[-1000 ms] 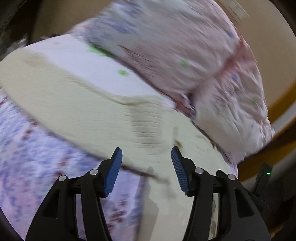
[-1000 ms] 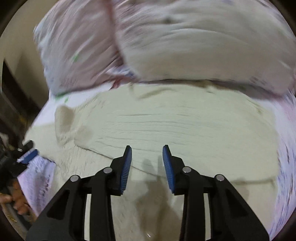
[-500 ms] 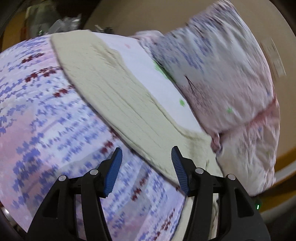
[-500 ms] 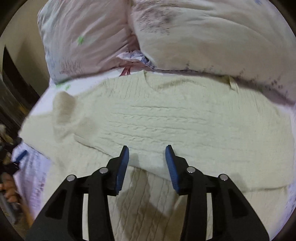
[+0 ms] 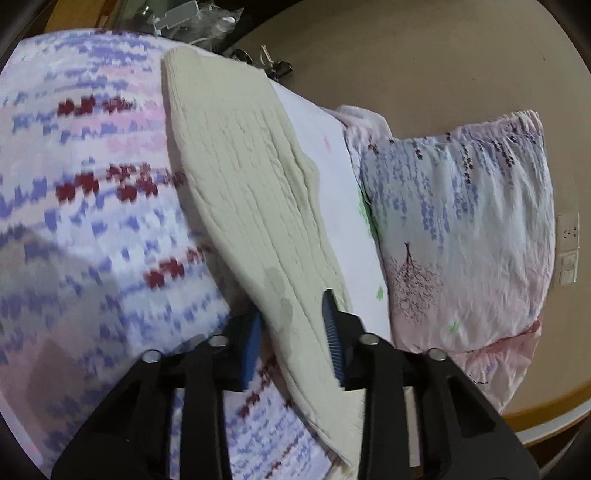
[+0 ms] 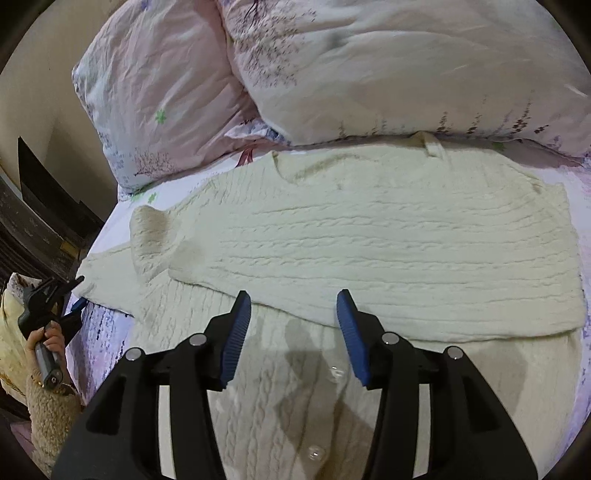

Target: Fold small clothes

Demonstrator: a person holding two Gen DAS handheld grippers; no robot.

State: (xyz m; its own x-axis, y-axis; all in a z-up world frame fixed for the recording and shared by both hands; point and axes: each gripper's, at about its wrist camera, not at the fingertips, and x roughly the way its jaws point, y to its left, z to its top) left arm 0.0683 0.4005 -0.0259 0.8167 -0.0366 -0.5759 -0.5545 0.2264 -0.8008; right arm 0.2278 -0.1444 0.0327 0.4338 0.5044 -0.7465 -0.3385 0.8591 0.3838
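A cream cable-knit cardigan (image 6: 369, 240) lies flat on the bed, one part folded over the buttoned body, a sleeve end (image 6: 147, 236) folded in at its left. My right gripper (image 6: 293, 328) is open just above the fold edge, touching nothing. In the left wrist view the cardigan's left edge (image 5: 251, 206) runs between the fingers of my left gripper (image 5: 291, 332), which is open with the knit edge inside its jaws. In the right wrist view the left gripper (image 6: 79, 293) shows at the cardigan's left corner, held by a hand.
Two floral pillows (image 6: 332, 66) lie against the wall behind the cardigan; one (image 5: 461, 229) shows in the left wrist view. The patterned bedsheet (image 5: 81, 192) spreads to the left. Cluttered items (image 5: 192, 14) stand beyond the bed's far end.
My left gripper has swung and moved onto the cardigan's left edge, so the knit now sits between its fingers. My right gripper has opened wider and drawn back slightly.
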